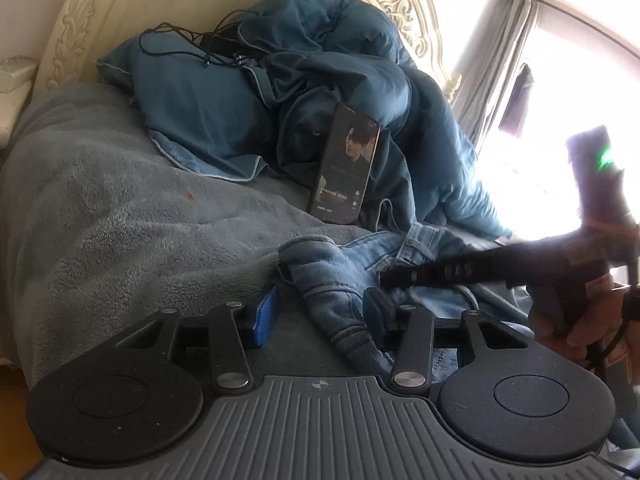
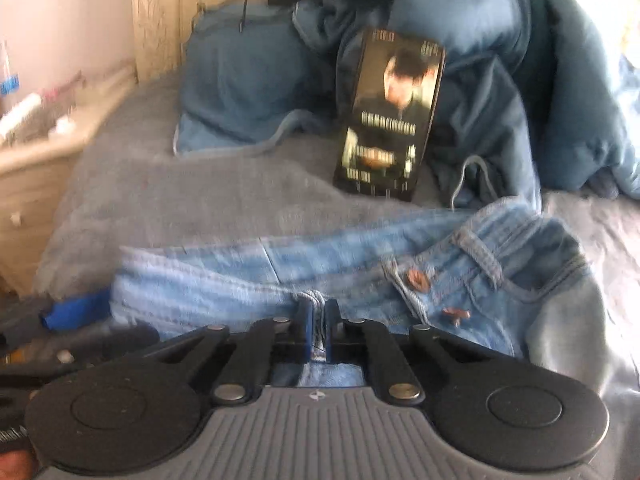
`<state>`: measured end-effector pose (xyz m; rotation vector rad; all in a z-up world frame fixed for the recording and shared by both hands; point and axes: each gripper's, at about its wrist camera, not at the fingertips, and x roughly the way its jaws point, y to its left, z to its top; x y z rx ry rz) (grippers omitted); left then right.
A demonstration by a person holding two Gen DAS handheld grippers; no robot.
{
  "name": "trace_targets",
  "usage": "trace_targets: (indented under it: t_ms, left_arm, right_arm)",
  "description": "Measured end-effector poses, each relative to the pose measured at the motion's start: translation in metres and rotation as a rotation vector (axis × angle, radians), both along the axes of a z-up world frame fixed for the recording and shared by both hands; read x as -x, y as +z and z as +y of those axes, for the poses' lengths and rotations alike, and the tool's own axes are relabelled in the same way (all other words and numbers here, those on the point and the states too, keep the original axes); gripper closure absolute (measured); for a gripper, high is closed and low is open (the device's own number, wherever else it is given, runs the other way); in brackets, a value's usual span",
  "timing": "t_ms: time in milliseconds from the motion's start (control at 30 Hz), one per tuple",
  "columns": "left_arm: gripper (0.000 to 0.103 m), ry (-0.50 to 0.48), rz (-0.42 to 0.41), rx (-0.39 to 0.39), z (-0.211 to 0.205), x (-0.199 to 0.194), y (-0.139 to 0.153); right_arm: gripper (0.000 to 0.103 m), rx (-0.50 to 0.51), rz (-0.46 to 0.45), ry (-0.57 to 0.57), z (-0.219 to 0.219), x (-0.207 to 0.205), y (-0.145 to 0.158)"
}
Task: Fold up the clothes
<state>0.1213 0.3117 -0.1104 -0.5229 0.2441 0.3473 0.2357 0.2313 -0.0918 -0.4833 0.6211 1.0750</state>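
Keep right gripper [image 2: 318, 330] fingers pinched on the jeans [image 2: 360, 256] lying in front of the phone [image 2: 390, 114], bring wide-open left gripper [image 1: 320, 316] fingers around the bunched leg, then lift evenly for a flat fold.

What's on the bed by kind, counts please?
Jeans: 1
Phone: 1
Dark blue duvet: 1
Blue pillow: 1
Grey blanket: 1
Black cable bundle: 1
Total: 6

Left hand-held gripper is open around a jeans fold; right hand-held gripper is shut on the jeans.
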Motion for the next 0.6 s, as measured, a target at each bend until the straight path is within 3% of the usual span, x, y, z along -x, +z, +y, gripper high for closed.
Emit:
trace_targets:
  t_ms: [100,300,400,500,533,600]
  left_arm:
    - [0.058,0.011,-0.020,0.002,0.002,0.003,0.003]
    - [0.058,0.060,-0.046,-0.007,0.007,0.012,0.011]
    - [0.057,0.102,-0.064,-0.034,0.005,0.018,0.015]
    - [0.060,0.028,-0.061,-0.033,0.003,0.009,0.018]
    - [0.056,0.014,-0.041,-0.035,0.002,0.003,0.018]
    - [0.054,-0.024,0.003,0.008,0.009,-0.007,0.015]
  right_arm:
    - [0.097,-0.103,-0.005,0.002,0.000,0.003,0.019]
    - [0.097,-0.177,-0.004,0.050,0.018,0.005,0.038]
    - [0.097,-0.145,0.038,0.052,0.030,0.001,0.017]
    - [0.095,-0.106,0.093,0.036,0.039,-0.005,-0.009]
    - [0.094,-0.093,0.111,0.031,0.041,-0.007,-0.018]
    - [0.088,-0.128,0.209,0.027,0.033,-0.020,-0.006]
